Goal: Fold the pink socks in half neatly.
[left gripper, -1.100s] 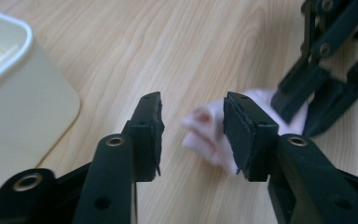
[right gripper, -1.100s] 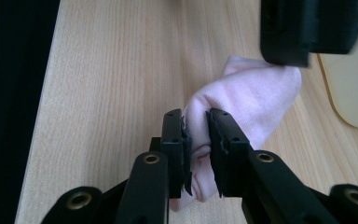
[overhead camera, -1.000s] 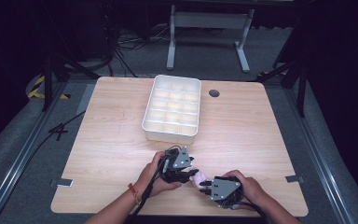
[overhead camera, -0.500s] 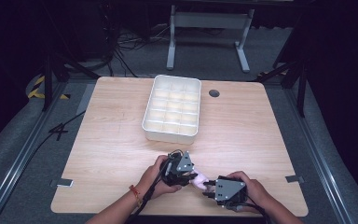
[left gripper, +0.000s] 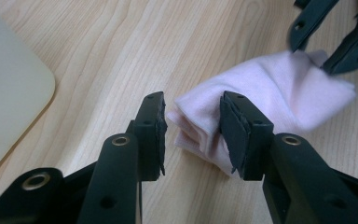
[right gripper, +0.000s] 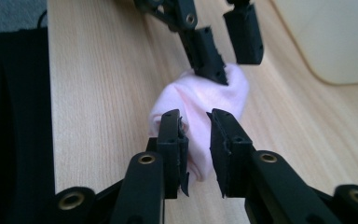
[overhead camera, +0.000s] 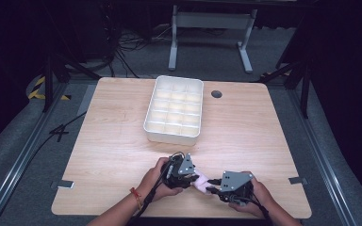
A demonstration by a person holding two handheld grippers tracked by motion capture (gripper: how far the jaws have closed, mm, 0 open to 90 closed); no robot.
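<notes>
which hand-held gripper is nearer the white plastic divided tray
Left. The left hand-held gripper sits just below the white plastic divided tray's near edge; the right hand-held gripper is lower and farther right.

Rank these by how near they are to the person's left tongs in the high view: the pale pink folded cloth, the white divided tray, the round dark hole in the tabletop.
1. Pale pink folded cloth, lying right at the left tongs, between both hands.
2. White divided tray, farther up the table's middle.
3. Round dark hole, by the far edge, right of the tray.
</notes>
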